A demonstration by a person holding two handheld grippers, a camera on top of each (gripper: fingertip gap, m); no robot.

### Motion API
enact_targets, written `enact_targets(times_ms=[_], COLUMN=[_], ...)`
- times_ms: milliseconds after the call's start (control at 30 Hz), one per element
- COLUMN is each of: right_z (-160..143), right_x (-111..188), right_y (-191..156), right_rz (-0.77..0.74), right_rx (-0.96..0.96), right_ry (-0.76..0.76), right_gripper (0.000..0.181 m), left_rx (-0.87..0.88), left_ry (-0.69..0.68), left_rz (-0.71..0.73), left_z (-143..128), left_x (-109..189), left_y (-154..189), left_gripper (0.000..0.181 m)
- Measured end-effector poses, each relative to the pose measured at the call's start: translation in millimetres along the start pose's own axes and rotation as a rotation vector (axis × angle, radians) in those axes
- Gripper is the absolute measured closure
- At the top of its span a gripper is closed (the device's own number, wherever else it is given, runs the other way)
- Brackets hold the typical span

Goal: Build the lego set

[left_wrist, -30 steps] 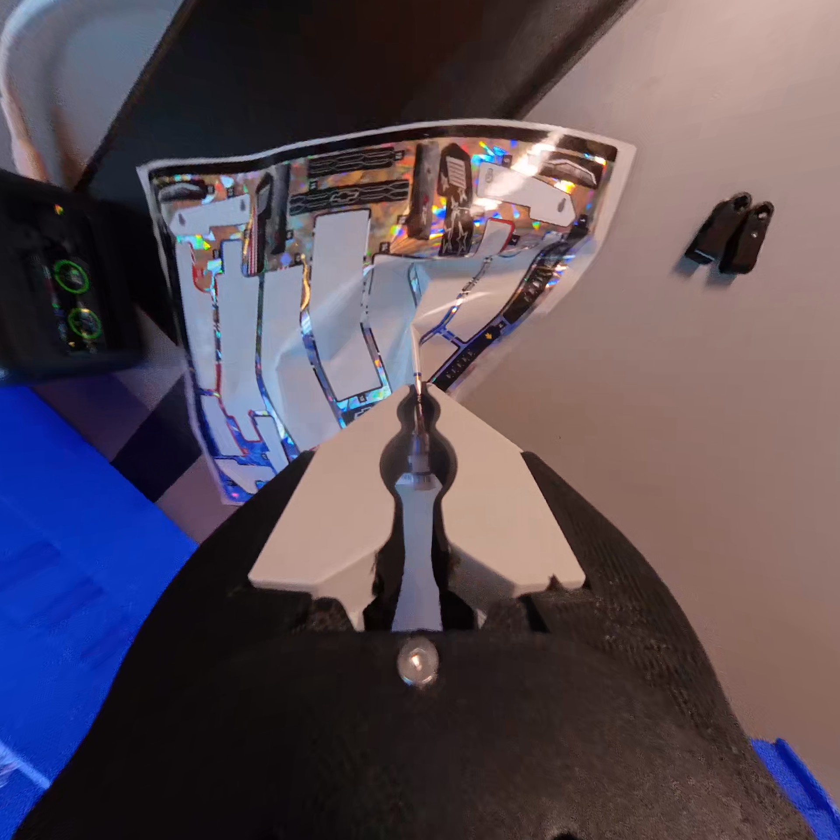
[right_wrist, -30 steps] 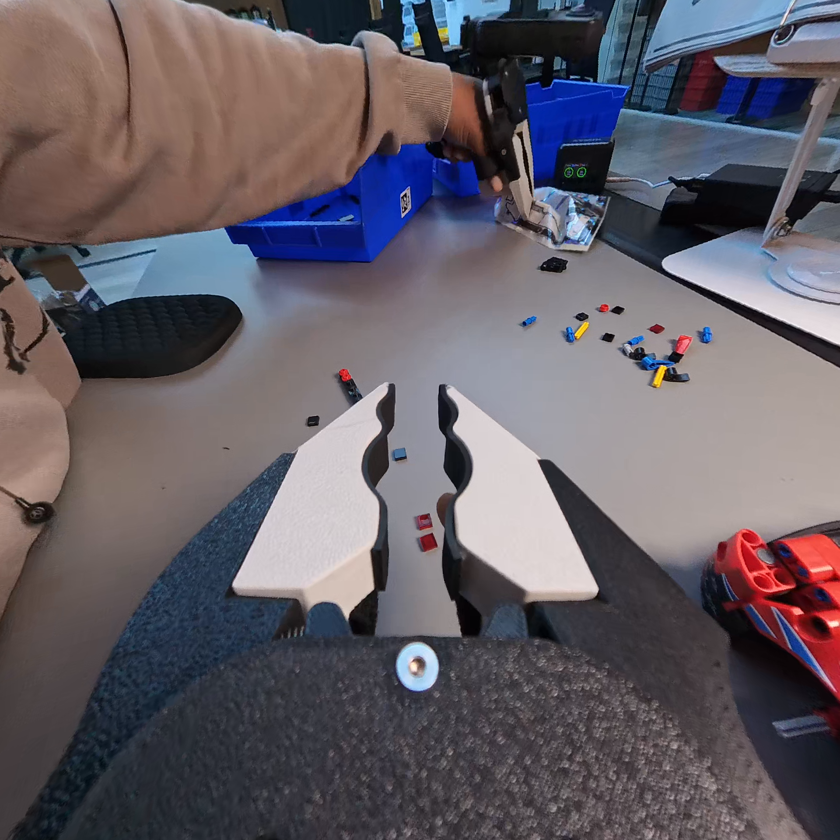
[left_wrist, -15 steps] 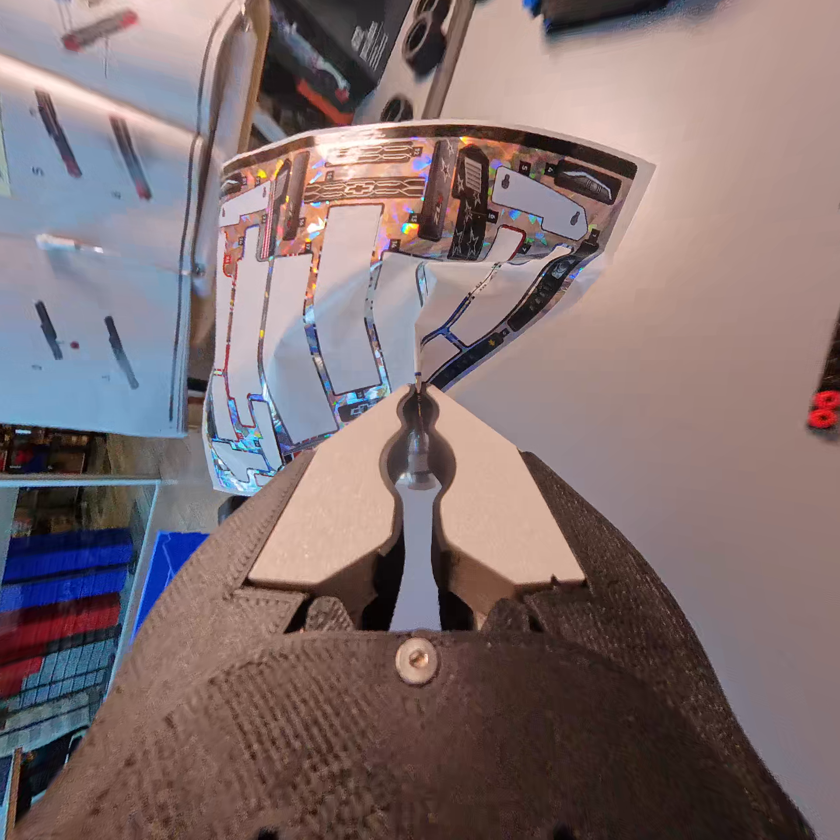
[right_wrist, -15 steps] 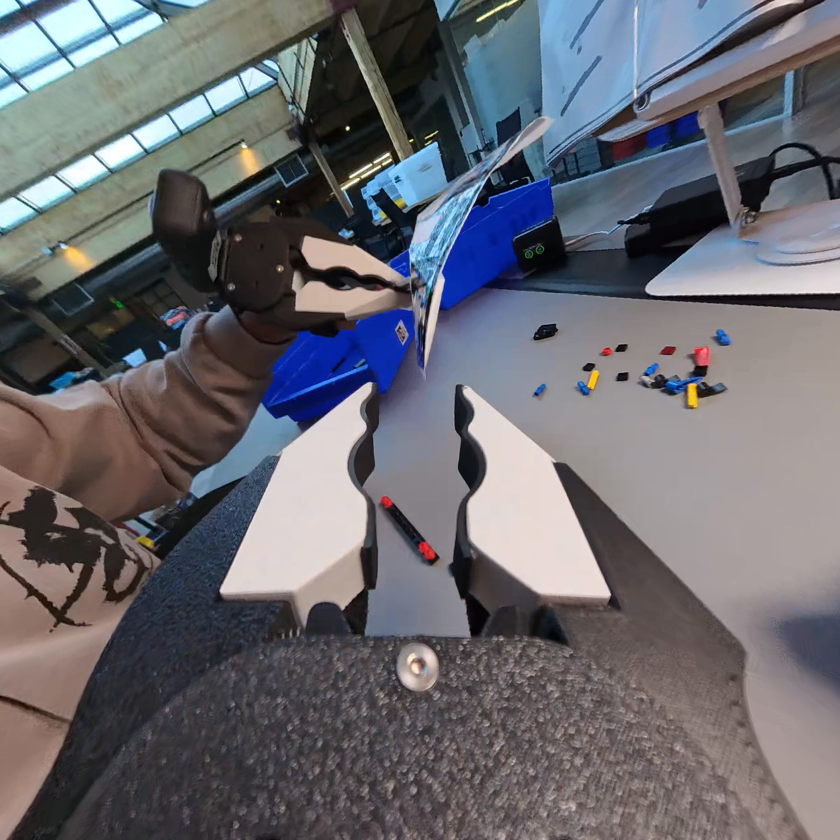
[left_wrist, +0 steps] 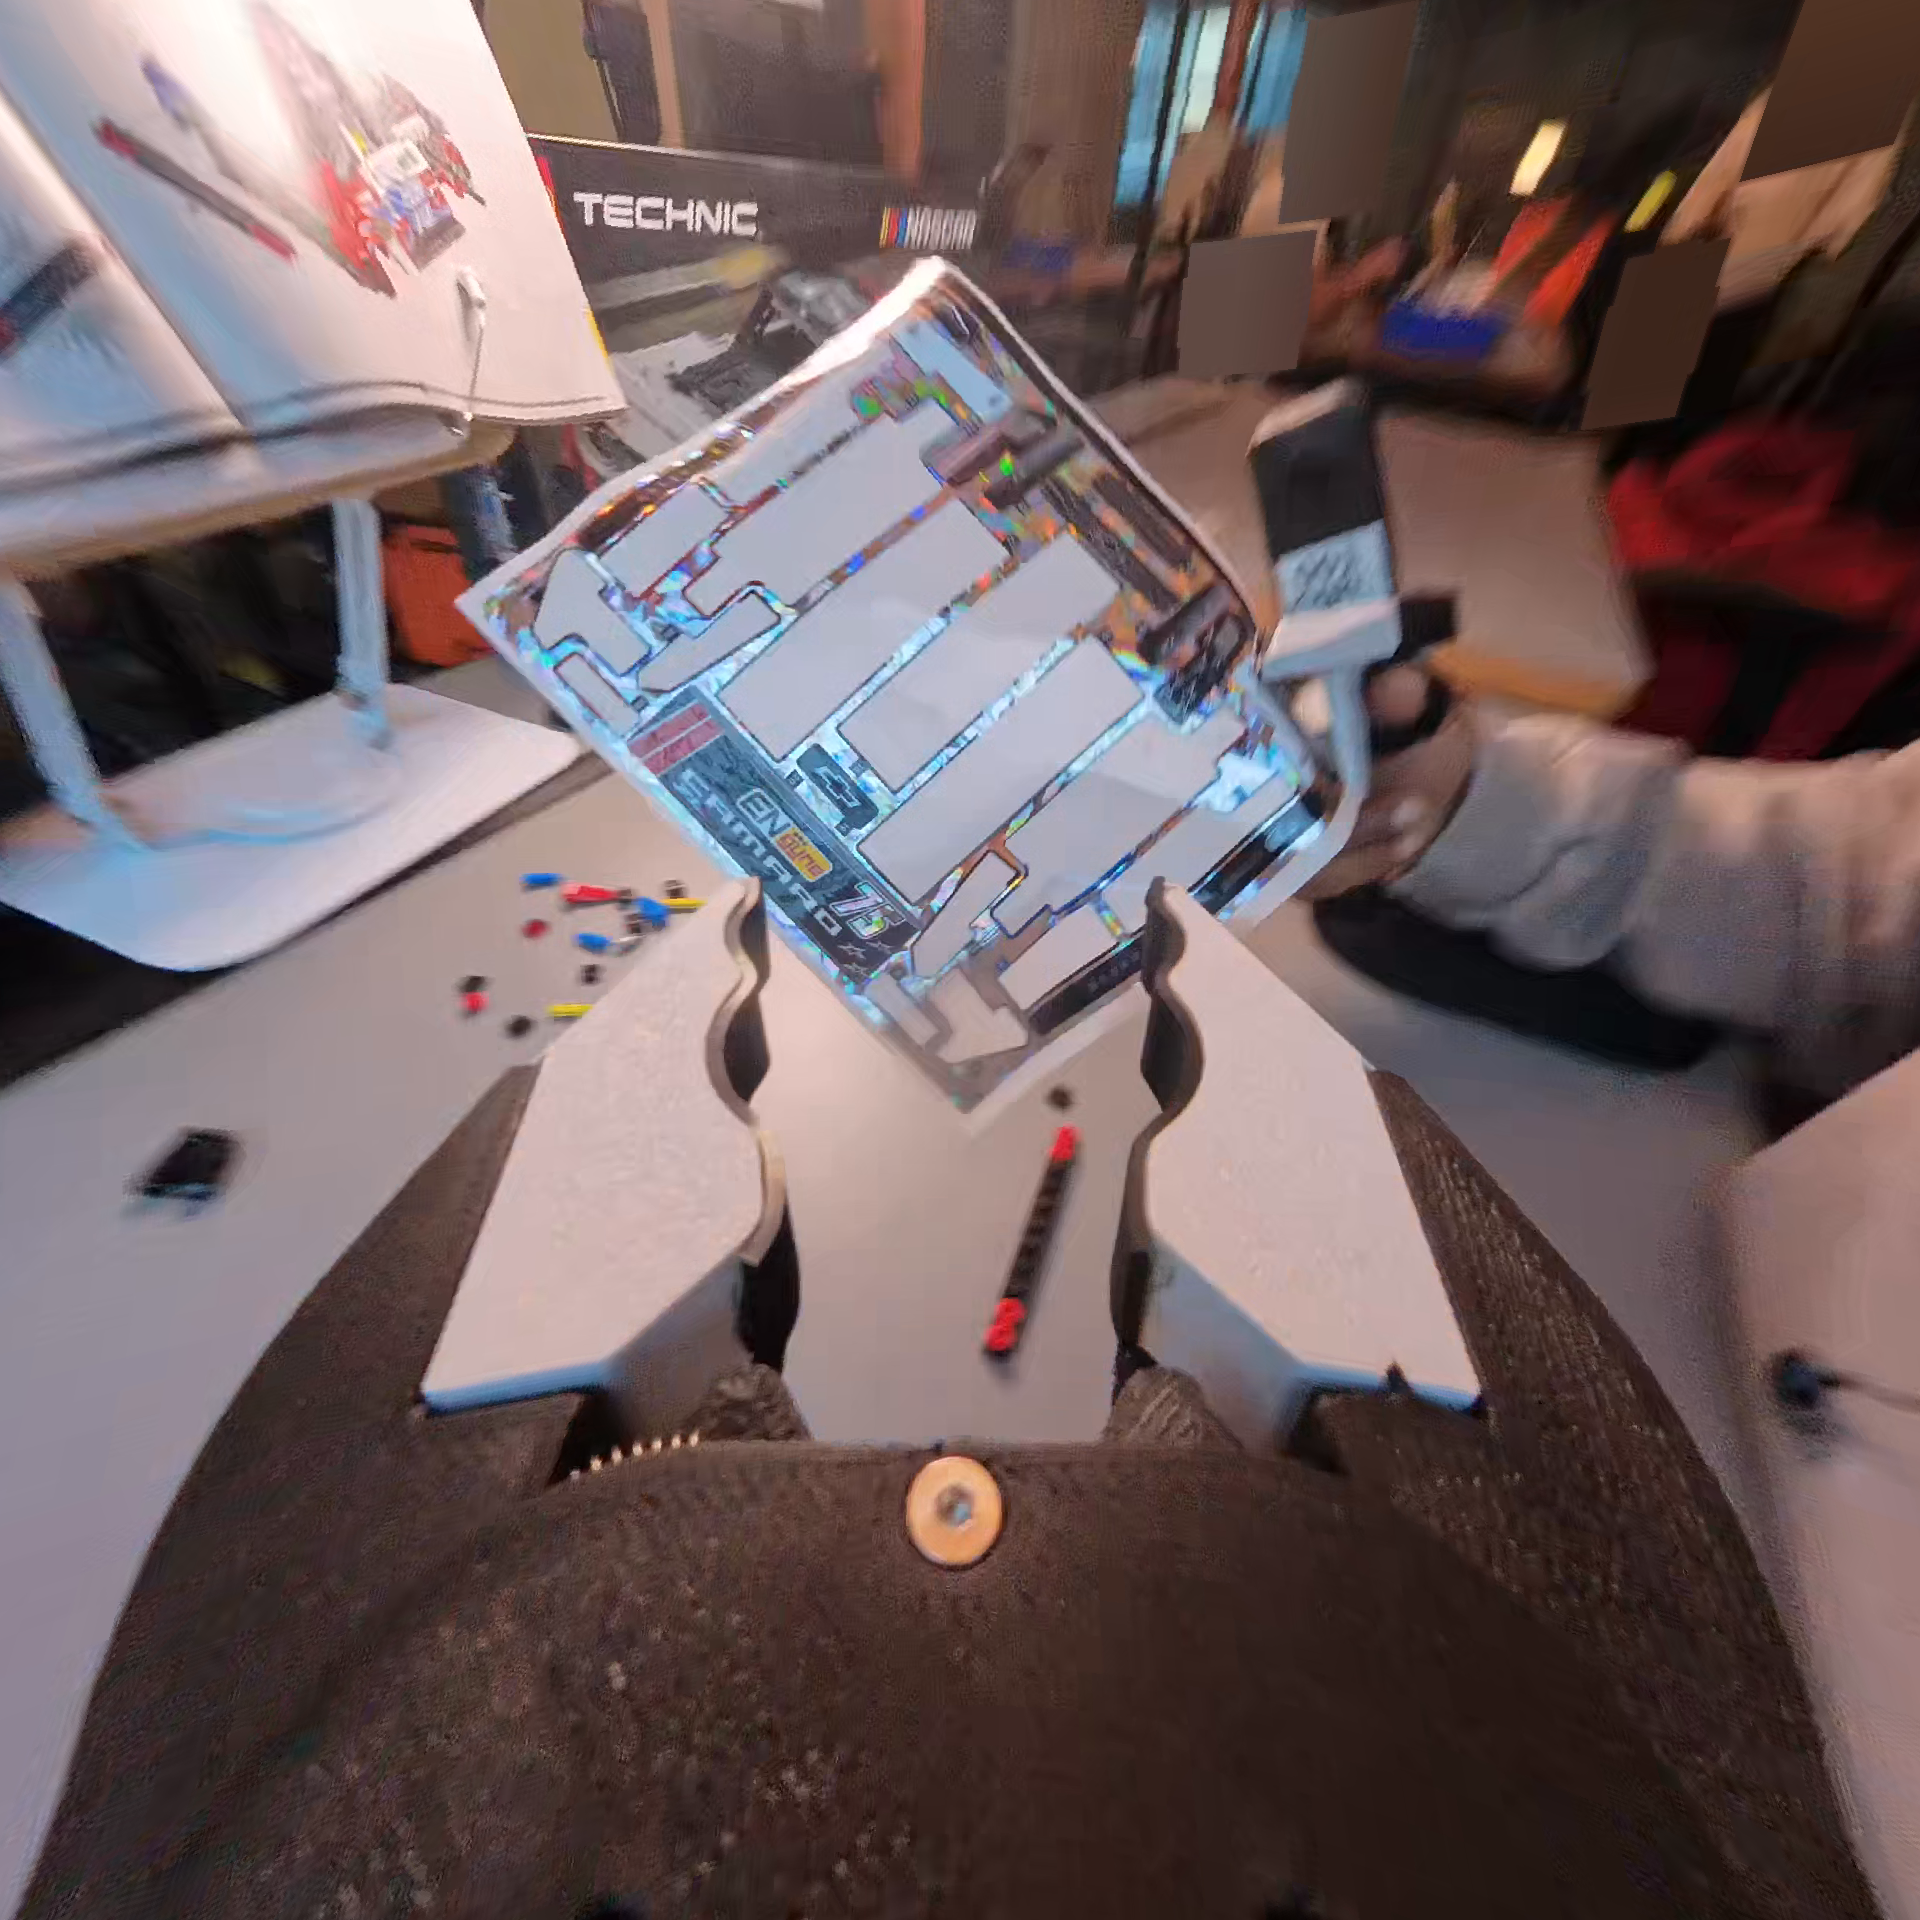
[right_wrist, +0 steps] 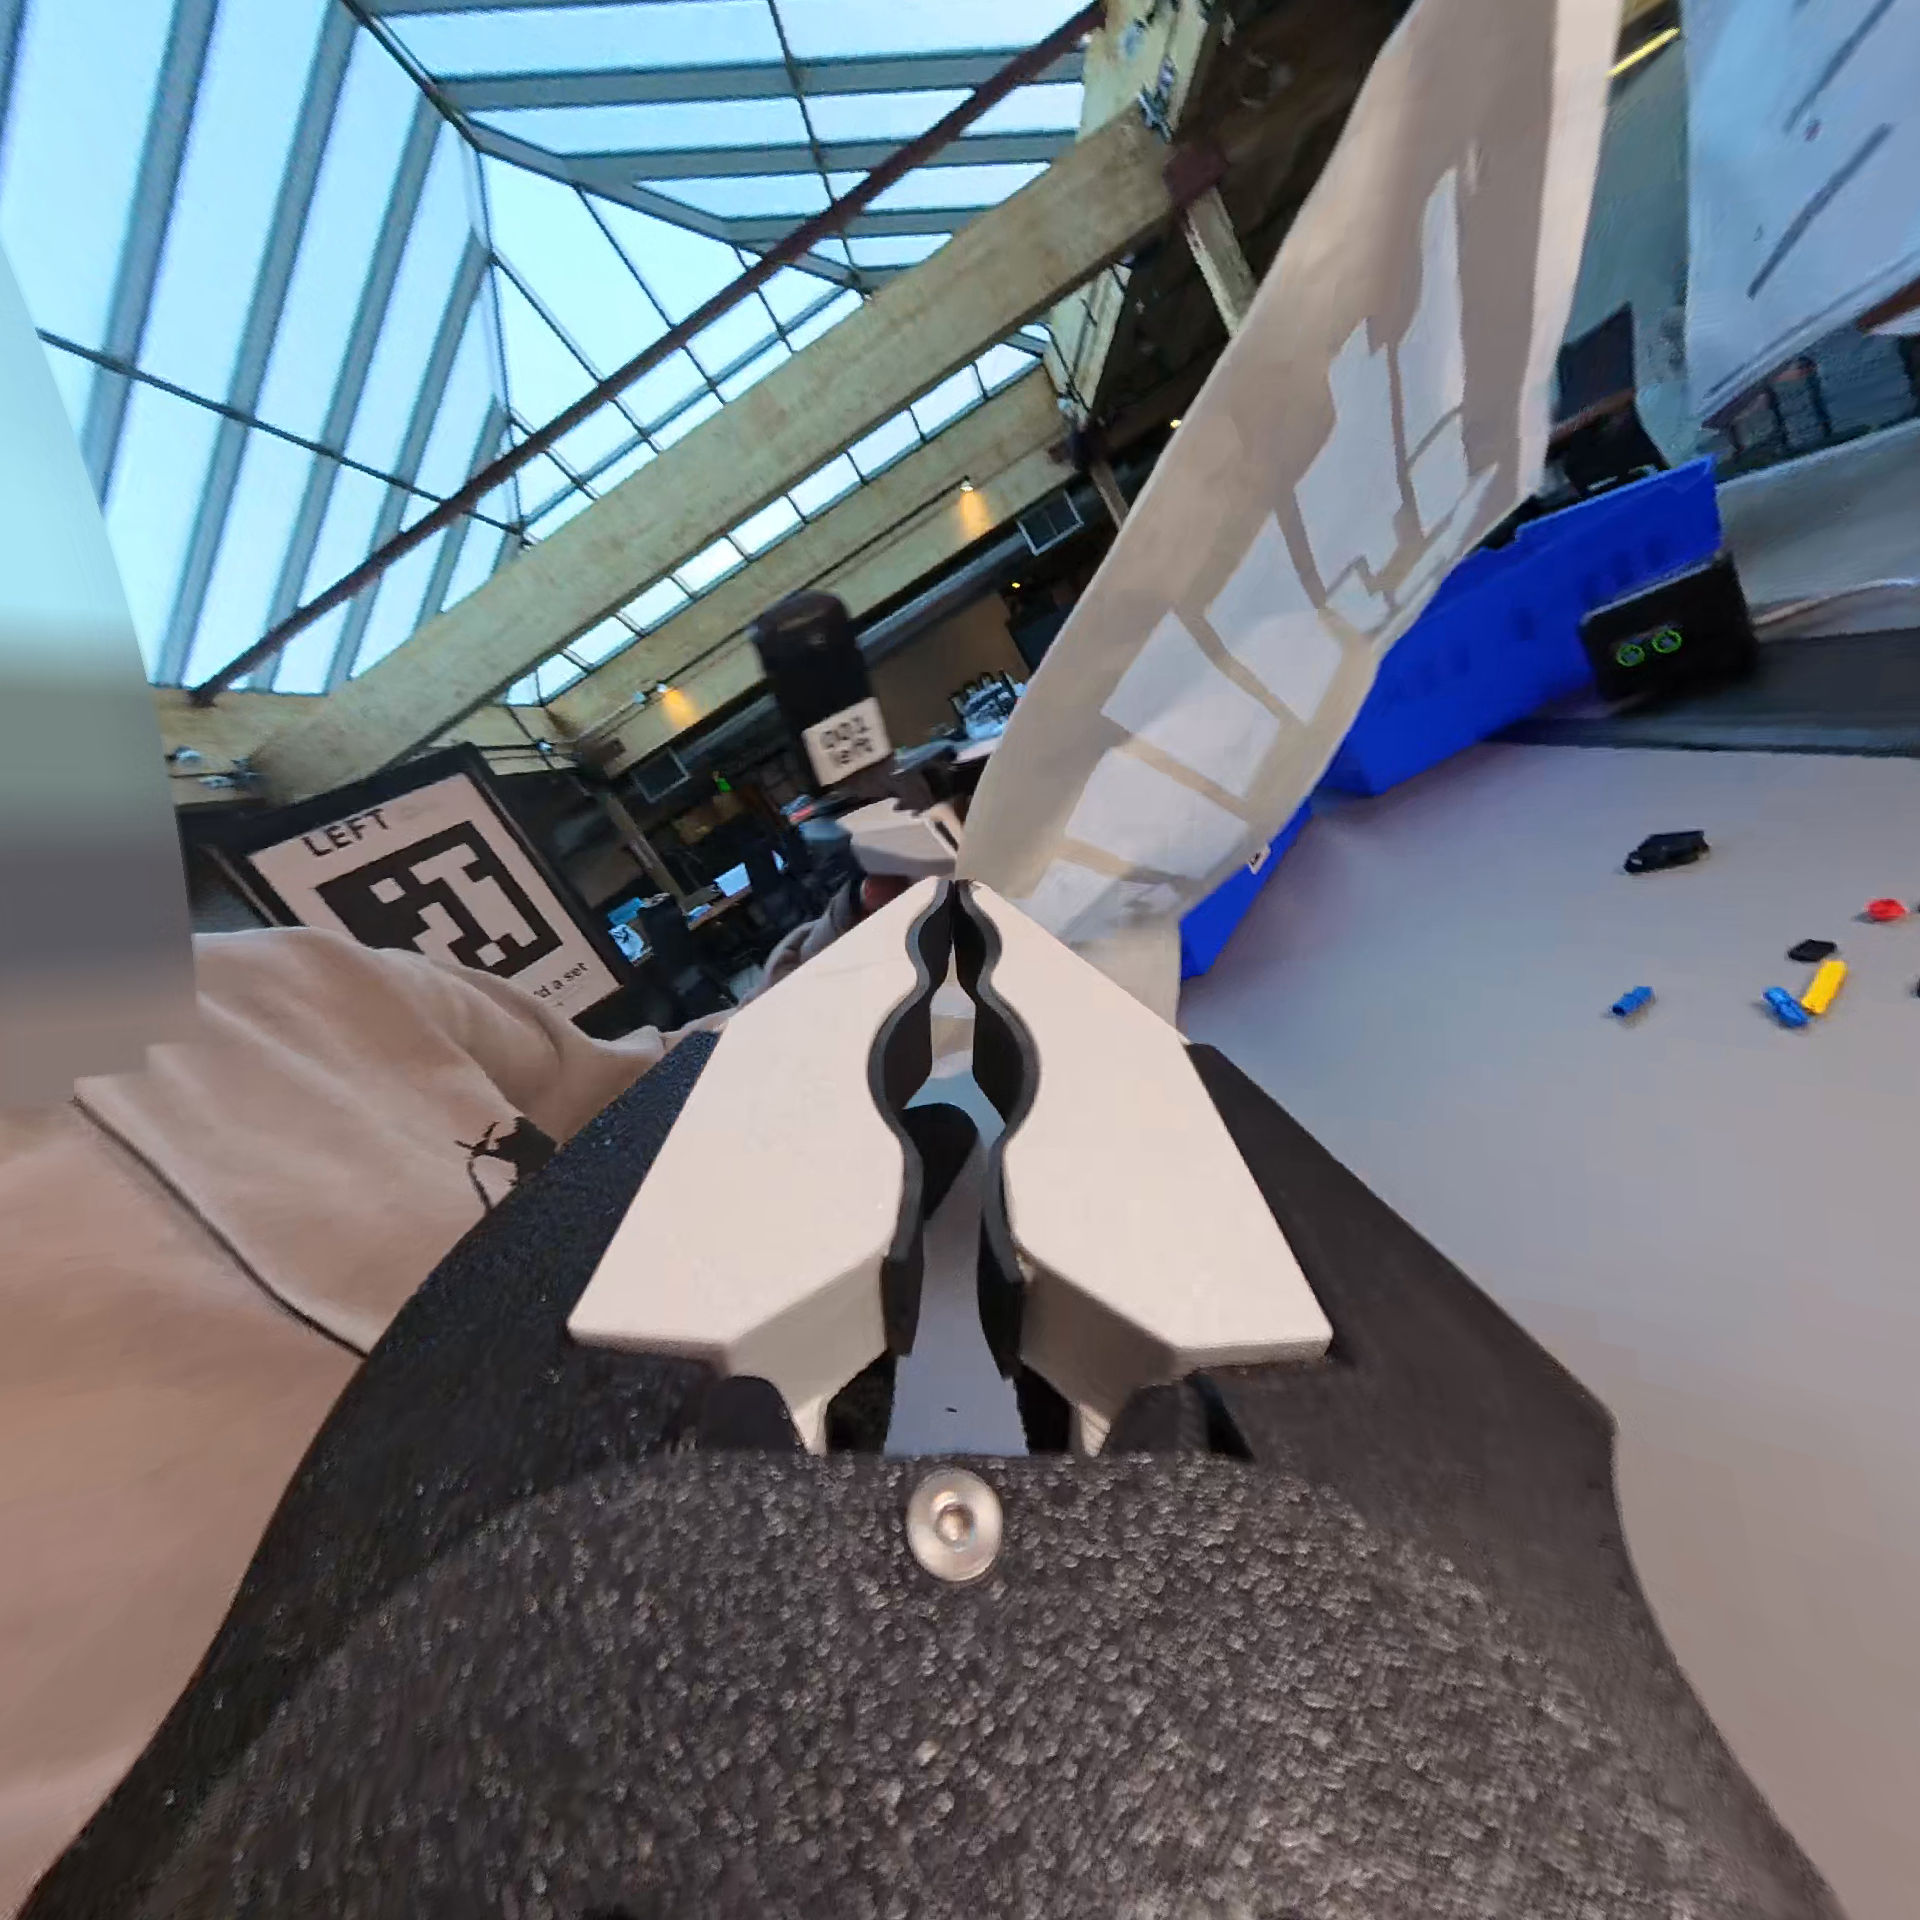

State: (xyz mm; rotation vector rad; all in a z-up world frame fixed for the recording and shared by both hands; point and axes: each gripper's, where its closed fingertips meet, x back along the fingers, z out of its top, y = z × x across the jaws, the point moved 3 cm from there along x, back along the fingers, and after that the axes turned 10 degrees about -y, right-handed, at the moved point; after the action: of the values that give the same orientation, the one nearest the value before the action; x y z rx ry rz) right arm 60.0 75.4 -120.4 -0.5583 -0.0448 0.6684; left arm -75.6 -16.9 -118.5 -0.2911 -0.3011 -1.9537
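Left wrist view shows the left gripper (left_wrist: 951,904) with its two white fingers wide apart and nothing between them. Half a second ago these same fingers were pinched on the lower edge of the shiny holographic sticker sheet (left_wrist: 935,675); now they have let it go. The sheet hangs in the air just beyond the fingertips, tilted like a diamond. Its edge at 3 o'clock is taken by the right gripper (left_wrist: 1330,582), which a hand in a beige sleeve (left_wrist: 1610,831) carries.

In the right wrist view, the right gripper (right_wrist: 953,883) has its fingertips pressed together on the corner of the sheet. A moment before they stood apart over the table. The plain white back of the sheet (right_wrist: 1299,571) rises from the tips toward 1 o'clock.

So the sheet has passed from the left side to the right. I judge that this frees the left gripper to peel a sticker or to fetch a part, while the right one holds the sheet steady.

The left gripper points level and a little downward over the grey table (left_wrist: 260,1091). The right gripper is tilted steeply upward, toward the glass roof.

Under the left fingers lies a thin black beam with red ends (left_wrist: 1034,1247). Small loose pieces in blue, red, yellow and black (left_wrist: 592,925) are scattered at 10 o'clock. Behind them stands an open instruction booklet on a white stand (left_wrist: 260,208).
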Motion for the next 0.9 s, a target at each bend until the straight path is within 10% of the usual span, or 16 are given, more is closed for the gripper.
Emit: enact_targets(times_ms=[33, 333, 433, 500, 900], right_z=[1.3, -7.5, -12.1, -14.9, -37.7], right_x=[2.3, 0.1, 0.2, 1.2, 0.9], right_y=[-3.7, -41.7, -45.0, -37.8, -5.0], right_rz=[0.031, 0.303, 0.323, 0.269, 0.068], right_rx=[0.009, 0.080, 0.099, 0.118, 0.173], right_ry=[0.000, -0.018, -0.048, -0.086, -0.266], right_gripper=[0.181, 0.181, 0.181, 0.181, 0.181], left_rx=[0.147, 0.722, 0.695, 0.662, 0.425], left_ry=[0.061, 0.102, 0.147, 0.230, 0.147], left_rz=[-0.102, -0.737, -0.844, -0.827, -0.660], left_z=[1.3, -31.3, -21.3, -11.0, -21.6], left_x=[5.0, -40.7, -41.8, -31.5, -7.3], left_y=[-5.3, 10.6, 29.1, 25.9, 28.8], left_gripper=[0.102, 0.089, 0.151, 0.181, 0.181])
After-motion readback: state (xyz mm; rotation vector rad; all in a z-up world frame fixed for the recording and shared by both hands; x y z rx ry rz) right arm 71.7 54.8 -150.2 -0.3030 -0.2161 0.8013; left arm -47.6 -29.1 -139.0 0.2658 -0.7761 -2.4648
